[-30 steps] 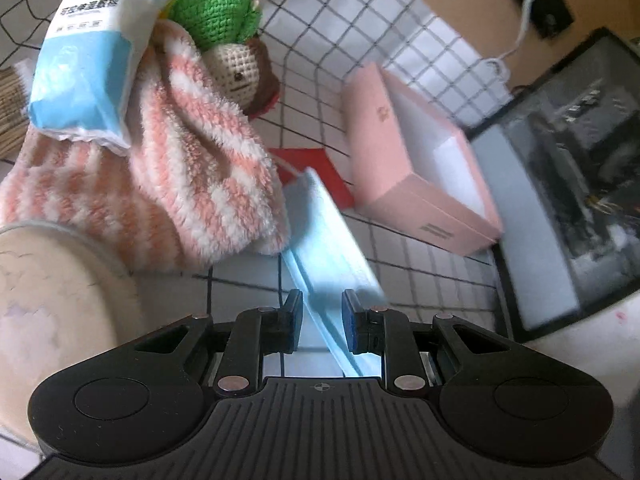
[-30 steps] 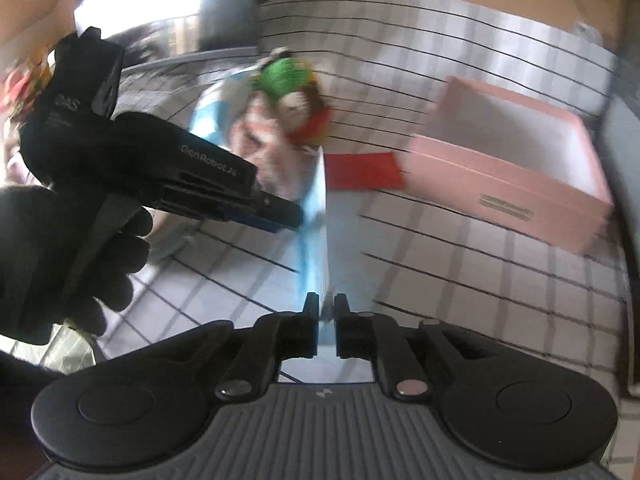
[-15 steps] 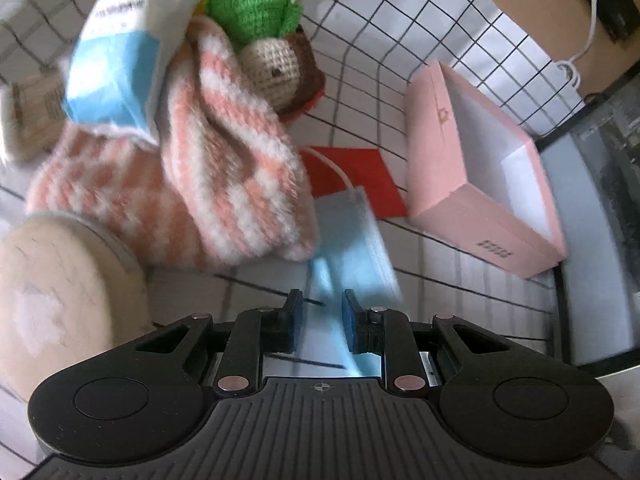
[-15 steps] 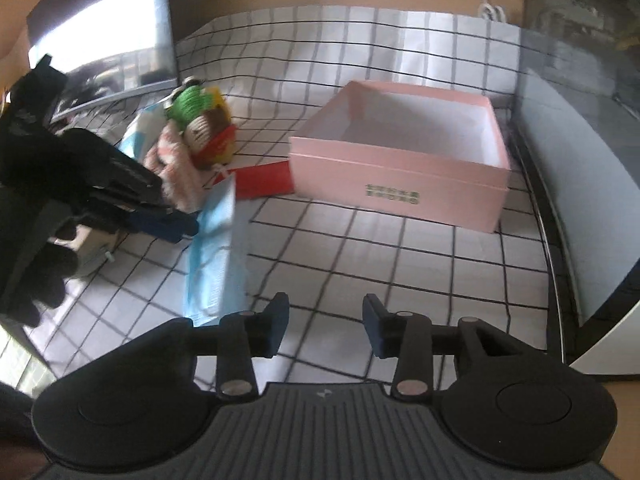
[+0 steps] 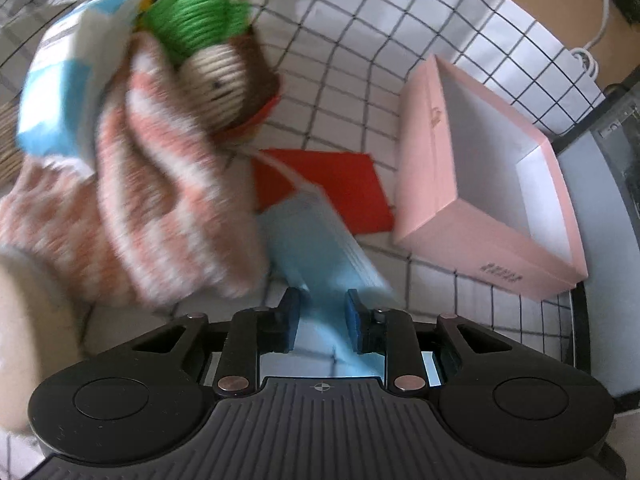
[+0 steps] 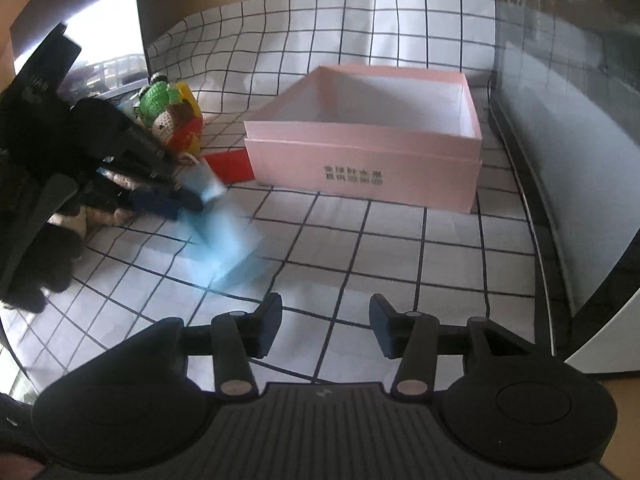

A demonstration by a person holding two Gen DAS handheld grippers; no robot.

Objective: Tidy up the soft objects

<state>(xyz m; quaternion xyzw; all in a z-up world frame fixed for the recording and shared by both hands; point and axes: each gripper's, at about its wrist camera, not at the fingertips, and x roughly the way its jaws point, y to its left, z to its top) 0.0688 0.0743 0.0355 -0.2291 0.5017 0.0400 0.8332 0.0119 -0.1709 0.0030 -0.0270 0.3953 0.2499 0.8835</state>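
Jaws of the left gripper (image 5: 320, 312) pinch one blue face mask (image 5: 320, 256), lifted just above the counter (image 6: 400, 248); those of the right gripper (image 6: 325, 322) stand spread and bare. Beside the mask lie one striped sock (image 5: 152, 208), one crochet doll (image 5: 208, 60) and one blue-white packet (image 5: 52, 104). One red card (image 5: 332, 184) lies between them and one open pink box (image 6: 372, 160).

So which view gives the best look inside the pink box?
The right wrist view: the pink box faces the camera there, showing its white interior, all four walls and the front label. The left wrist view shows the box at an angle, beyond the left gripper and blue mask.
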